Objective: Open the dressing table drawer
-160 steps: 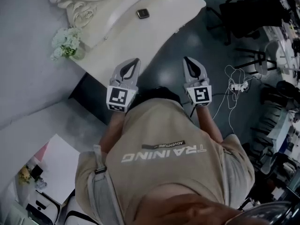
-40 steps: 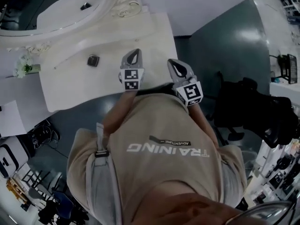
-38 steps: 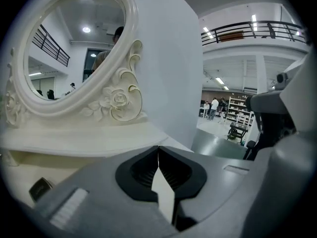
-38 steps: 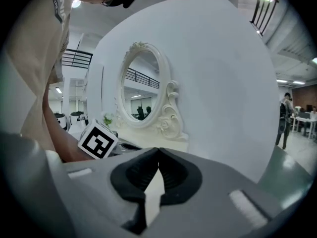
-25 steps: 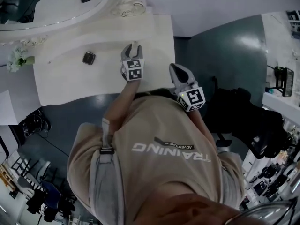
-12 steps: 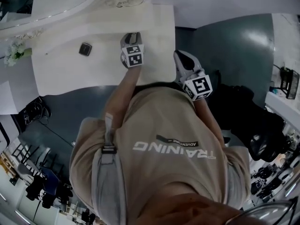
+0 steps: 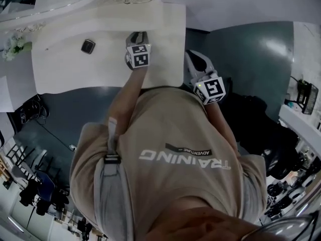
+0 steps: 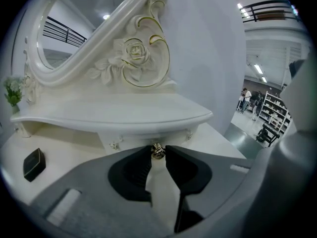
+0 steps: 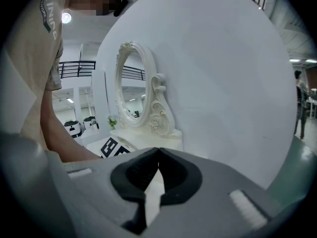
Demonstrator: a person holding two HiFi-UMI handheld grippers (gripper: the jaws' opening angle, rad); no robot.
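The white dressing table (image 7: 75, 69) fills the upper left of the head view. My left gripper (image 7: 136, 35) reaches over its top toward the mirror base. In the left gripper view a small drawer (image 8: 141, 138) sits under the curved shelf (image 8: 114, 115), with a little gold knob (image 8: 158, 151) on its front. The left gripper (image 8: 158, 150) has just been closing, and its dark pads now press on the knob from both sides. My right gripper (image 7: 194, 60) hangs off the table's right edge. Its tips (image 9: 158, 151) are shut on nothing.
A small dark square object (image 7: 88, 46) lies on the table top left of my left gripper, also visible as the dark object (image 8: 34, 162). Pale flowers (image 7: 12, 46) stand at the far left. The carved oval mirror (image 8: 74, 38) rises behind the shelf. A dark chair (image 7: 266, 129) stands on the floor to the right.
My left gripper has pushed further over the table top toward the mirror base. The right gripper has drifted a little beside the table's right edge.
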